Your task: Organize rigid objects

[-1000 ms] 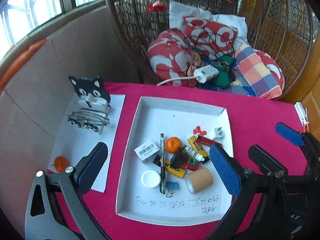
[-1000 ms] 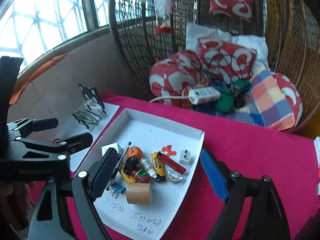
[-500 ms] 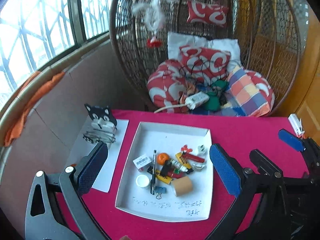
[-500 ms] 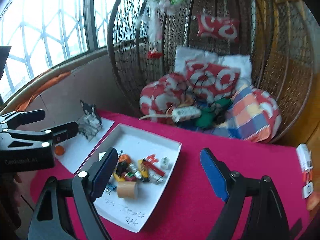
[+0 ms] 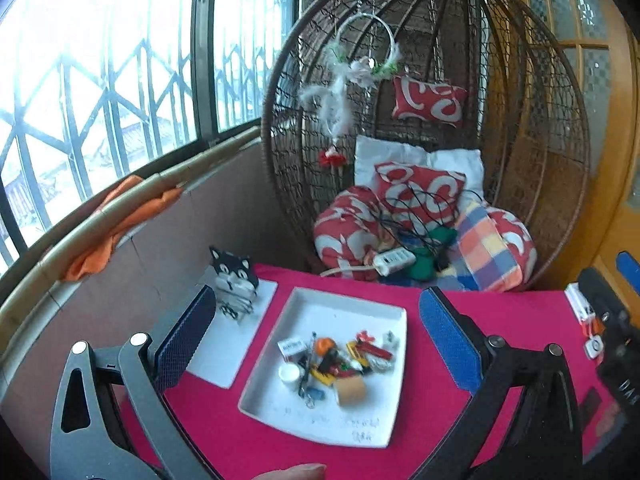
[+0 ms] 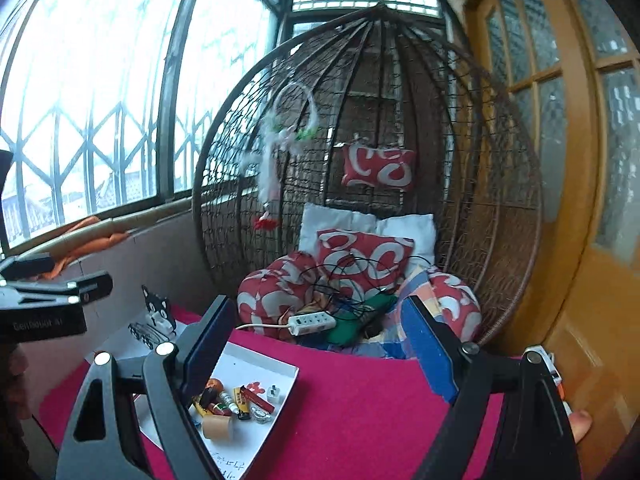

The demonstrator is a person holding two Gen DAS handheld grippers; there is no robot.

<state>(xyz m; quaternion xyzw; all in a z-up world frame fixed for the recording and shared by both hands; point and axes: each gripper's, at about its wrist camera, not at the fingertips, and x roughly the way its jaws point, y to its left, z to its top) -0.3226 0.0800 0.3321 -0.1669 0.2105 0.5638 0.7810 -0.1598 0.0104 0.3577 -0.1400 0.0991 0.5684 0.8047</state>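
1. My left tool hangs high above the magenta cloth-covered surface with its two blue-padded fingers spread wide and nothing between them; my right tool is likewise wide apart and empty, well off the surface
2. The task's things sit heaped in the shallow white square cardboard tray: a small orange round fruit, a white round cap, a brown cardboard tape roll, a black pen, a small white labelled box, plus yellow and red oddments I cannot name for certain
3. I judge both tools are held back and open because nothing is chosen yet; from this height I get the whole tray before committing to one piece
4. The black-and-white cat-shaped holder stands upright on a white paper sheet just left of the tray, probably the place some pieces are meant to go
5. The left view shows the full tray from above and the right tool's body at its right edge; the right view hides the tray's near-left part behind its own finger, but shows the left tool's body at its left edge and the wicker egg-shaped hanging chair with red-and-white patterned cushions up to its crown
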